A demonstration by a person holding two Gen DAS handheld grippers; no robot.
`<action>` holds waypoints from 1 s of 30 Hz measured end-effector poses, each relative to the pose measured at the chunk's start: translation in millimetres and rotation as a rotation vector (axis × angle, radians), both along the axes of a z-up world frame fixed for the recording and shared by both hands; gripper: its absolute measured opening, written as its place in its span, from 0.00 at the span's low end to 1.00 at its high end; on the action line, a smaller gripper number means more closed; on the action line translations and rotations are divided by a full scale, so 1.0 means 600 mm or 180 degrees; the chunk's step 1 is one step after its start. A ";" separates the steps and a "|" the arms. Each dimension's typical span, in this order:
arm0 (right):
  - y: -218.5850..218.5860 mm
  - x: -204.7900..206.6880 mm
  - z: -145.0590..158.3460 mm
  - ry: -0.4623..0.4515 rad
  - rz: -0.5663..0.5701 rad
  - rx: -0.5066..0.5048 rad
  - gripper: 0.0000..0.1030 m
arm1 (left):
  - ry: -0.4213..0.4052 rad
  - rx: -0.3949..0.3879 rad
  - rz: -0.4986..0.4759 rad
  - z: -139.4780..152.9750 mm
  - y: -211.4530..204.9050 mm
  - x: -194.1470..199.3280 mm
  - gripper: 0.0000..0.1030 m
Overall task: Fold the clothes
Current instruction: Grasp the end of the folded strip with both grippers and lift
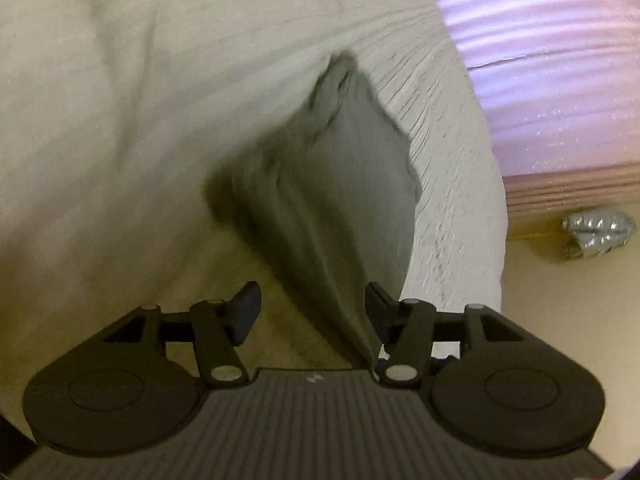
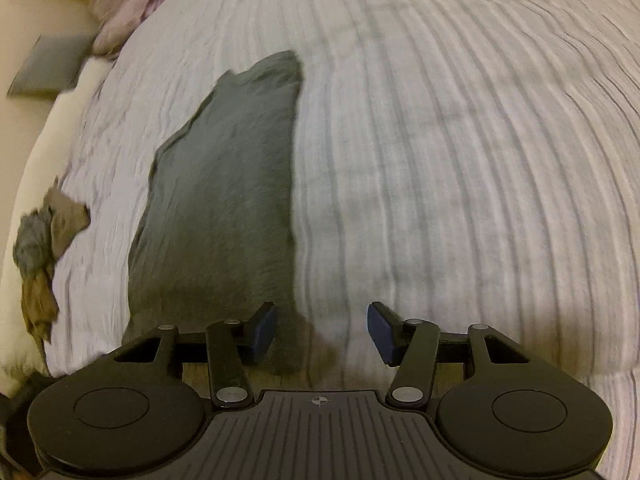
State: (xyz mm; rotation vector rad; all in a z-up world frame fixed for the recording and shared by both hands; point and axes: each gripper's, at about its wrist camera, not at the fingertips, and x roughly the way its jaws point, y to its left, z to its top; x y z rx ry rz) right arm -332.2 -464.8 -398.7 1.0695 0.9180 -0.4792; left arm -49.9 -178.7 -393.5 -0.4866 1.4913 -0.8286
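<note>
Both my left tongs and right tongs are standing apart, empty; this soft, limp grey garment is wanting a corner pinch.

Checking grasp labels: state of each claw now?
Left claw: open, grey garment between the fingers, not pinched.
Right claw: open, holding nothing.

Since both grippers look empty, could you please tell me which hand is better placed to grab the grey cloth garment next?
Probably the left gripper: its open jaws straddle an edge of the grey cloth garment. The right gripper, also open, sits mostly over the white ribbed bedspread, the garment beside its left finger.
</note>
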 end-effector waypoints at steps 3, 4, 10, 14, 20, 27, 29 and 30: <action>-0.011 -0.006 0.003 -0.0011 -0.0061 0.0035 0.52 | 0.0110 -0.0034 0.0270 -0.039 -0.018 -0.008 0.51; -0.014 -0.007 0.004 -0.0009 -0.0061 0.0026 0.52 | 0.0140 -0.0059 0.0390 -0.049 -0.024 -0.008 0.51; -0.028 -0.022 0.004 0.0013 -0.0061 0.0023 0.52 | -0.0021 -0.0196 0.0536 -0.074 -0.030 0.004 0.03; -0.044 -0.037 0.009 0.0073 -0.0049 0.0026 0.52 | -0.0599 -0.0208 -0.0047 -0.012 -0.038 0.032 0.02; -0.070 -0.040 0.018 0.0024 0.0095 0.0076 0.52 | -0.1171 0.0196 -0.0511 0.034 -0.007 0.126 0.06; -0.115 0.026 -0.025 -0.0662 -0.0242 0.0496 0.70 | -0.0372 -0.0048 0.0452 -0.020 0.027 0.124 0.41; -0.125 0.055 -0.049 -0.0812 -0.0369 0.0603 0.70 | -0.0228 -0.0062 0.0720 -0.037 0.043 0.111 0.41; -0.129 0.070 -0.062 -0.0865 -0.0422 0.0655 0.70 | -0.0185 -0.0068 0.0838 -0.044 0.052 0.104 0.41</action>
